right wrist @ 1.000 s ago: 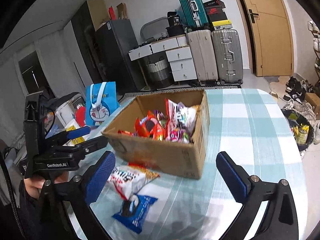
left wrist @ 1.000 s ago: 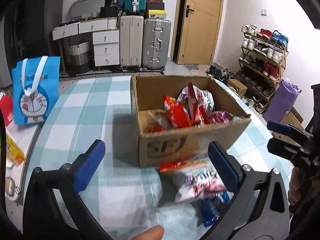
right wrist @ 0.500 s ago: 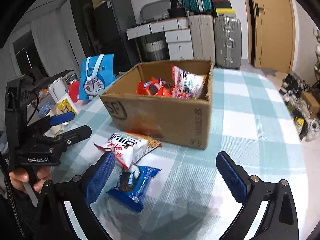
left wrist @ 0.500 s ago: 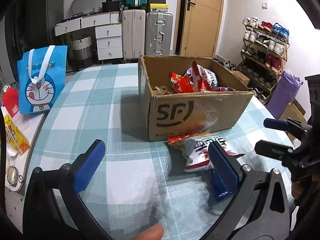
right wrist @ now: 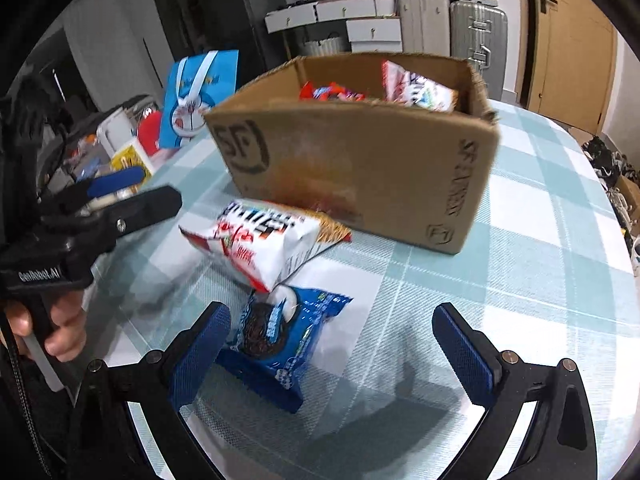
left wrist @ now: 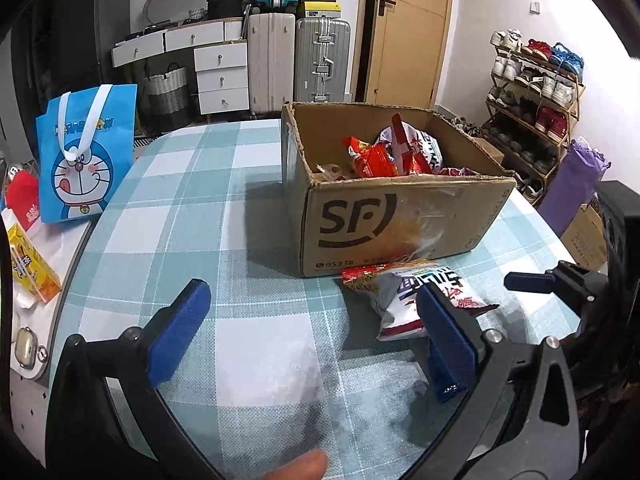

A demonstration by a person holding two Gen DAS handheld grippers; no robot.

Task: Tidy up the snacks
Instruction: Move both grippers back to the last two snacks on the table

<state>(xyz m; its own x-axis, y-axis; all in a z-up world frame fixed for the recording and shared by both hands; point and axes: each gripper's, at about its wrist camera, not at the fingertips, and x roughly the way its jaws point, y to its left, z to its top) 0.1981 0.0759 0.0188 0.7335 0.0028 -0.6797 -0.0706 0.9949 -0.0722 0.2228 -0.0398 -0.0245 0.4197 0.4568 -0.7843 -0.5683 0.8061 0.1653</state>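
A cardboard SF box [left wrist: 400,216] [right wrist: 360,168] holding several snack packets stands on the checked table. A white and red chip bag [left wrist: 424,296] [right wrist: 268,240] lies against the box's front. A blue cookie packet [right wrist: 280,340] lies just nearer, partly under the bag; in the left wrist view [left wrist: 440,368] it is mostly hidden behind my finger. My left gripper [left wrist: 316,332] is open and empty, left of the chip bag. My right gripper [right wrist: 332,352] is open and empty, low over the cookie packet.
A blue cartoon tote bag [left wrist: 86,152] stands at the table's left, with a yellow box [left wrist: 28,268] and small items on a side surface. Suitcases [left wrist: 296,60], drawers and a shoe rack [left wrist: 536,96] stand beyond. The table edge [right wrist: 624,248] curves at right.
Both grippers have dropped lower and closer to the table. The right one has moved in over the cookie packet; the box now looks larger and nearer.
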